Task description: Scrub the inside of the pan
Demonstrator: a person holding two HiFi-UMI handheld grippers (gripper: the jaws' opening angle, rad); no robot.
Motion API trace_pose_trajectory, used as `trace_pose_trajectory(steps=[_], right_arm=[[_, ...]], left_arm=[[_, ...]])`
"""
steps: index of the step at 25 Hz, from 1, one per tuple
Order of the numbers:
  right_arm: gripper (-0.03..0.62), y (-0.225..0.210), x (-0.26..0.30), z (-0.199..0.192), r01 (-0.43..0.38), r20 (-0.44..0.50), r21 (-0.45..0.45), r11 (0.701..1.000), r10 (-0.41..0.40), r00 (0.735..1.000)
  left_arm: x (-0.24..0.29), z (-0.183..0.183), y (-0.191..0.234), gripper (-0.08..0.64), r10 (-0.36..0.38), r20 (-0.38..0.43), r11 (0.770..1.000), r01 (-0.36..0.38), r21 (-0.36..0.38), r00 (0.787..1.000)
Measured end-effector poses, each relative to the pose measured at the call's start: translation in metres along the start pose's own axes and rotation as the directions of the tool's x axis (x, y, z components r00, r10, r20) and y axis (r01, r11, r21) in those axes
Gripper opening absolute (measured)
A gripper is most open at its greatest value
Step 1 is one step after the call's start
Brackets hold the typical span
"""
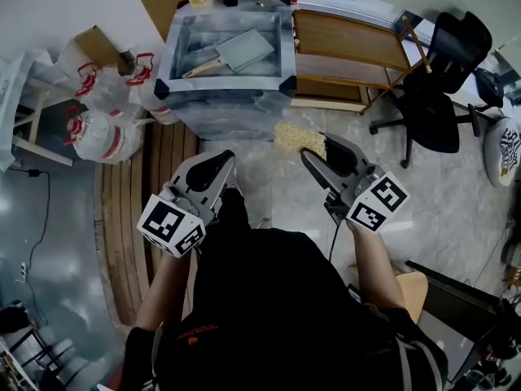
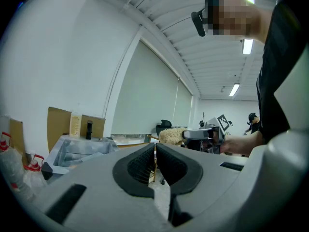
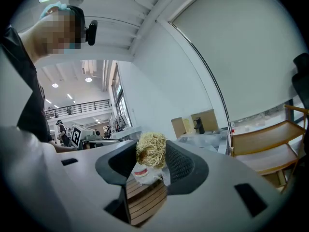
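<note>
Starting at the right gripper [image 3: 150,153]: its jaws are clamped on a straw-coloured fibrous scrubber [image 3: 151,149], which fills the gap between the pads and bulges above them. The scrubber is visibly squashed. It is judged soft, light and springy, with a rough surface unlikely to slip in this hold. No regrip appears needed.

Left gripper [image 2: 155,151]: jaws drawn together, nothing between them. It is held beside the right gripper, to its left, both out in front of the person's body.

Pan [image 1: 242,49]: ahead of both grippers and well apart from them, lying inside a clear plastic tub [image 1: 172,51]. It reads as a flat grey square pan with a pale wooden handle [image 1: 200,68] that points toward the left gripper's side. Neither gripper is near it.

Handling judgement: the pan looks like thin metal, so rigid, fairly light, and liable to slide on the tub's smooth floor under scrubbing pressure. Whether it is wet cannot be determined. The recommended hold is the wooden handle, taken near its middle by the left gripper. It is the narrow part the jaws can span, and probably less slick than the metal. The rim is a poorer option. The right gripper would then work the scrubber over the inside face.

Risk noted: the tub walls are likely to restrict the approach angle for both grippers.
</note>
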State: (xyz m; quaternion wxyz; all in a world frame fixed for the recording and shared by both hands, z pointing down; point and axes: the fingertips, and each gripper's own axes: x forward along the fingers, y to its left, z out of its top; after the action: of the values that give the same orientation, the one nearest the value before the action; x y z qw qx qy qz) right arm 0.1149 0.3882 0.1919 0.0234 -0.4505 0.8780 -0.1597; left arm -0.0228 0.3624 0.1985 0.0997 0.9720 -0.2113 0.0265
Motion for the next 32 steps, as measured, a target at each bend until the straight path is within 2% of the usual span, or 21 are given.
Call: trace_pose_trajectory(steps=[6,16,25,32], right_arm=[[0.183,-0.030,0.051,0.005,0.015,-0.020,0.018,1.000,-0.015,1.000],[0.183,-0.091,0.166,0.013,0.055,-0.069,0.070,0.996,-0.050,0.996],[0.183,-0.140,0.254,0.024,0.125,-0.102,0.110,0.986,-0.113,0.988],[0.182,-0.165,0.294,0.032,0.158,-0.123,0.116,0.981,-0.144,0.982]], left_arm=[[0.022,0.000,0.059,0.026,-0.010,-0.015,1.000,0.009,-0.030,1.000],[0.061,0.007,0.190,0.026,-0.031,-0.058,0.997,0.027,-0.076,0.998],[0.097,0.021,0.296,0.026,-0.087,-0.078,0.992,0.079,-0.102,0.993],[0.118,0.027,0.346,0.026,-0.118,-0.089,0.989,0.109,-0.102,0.989]])
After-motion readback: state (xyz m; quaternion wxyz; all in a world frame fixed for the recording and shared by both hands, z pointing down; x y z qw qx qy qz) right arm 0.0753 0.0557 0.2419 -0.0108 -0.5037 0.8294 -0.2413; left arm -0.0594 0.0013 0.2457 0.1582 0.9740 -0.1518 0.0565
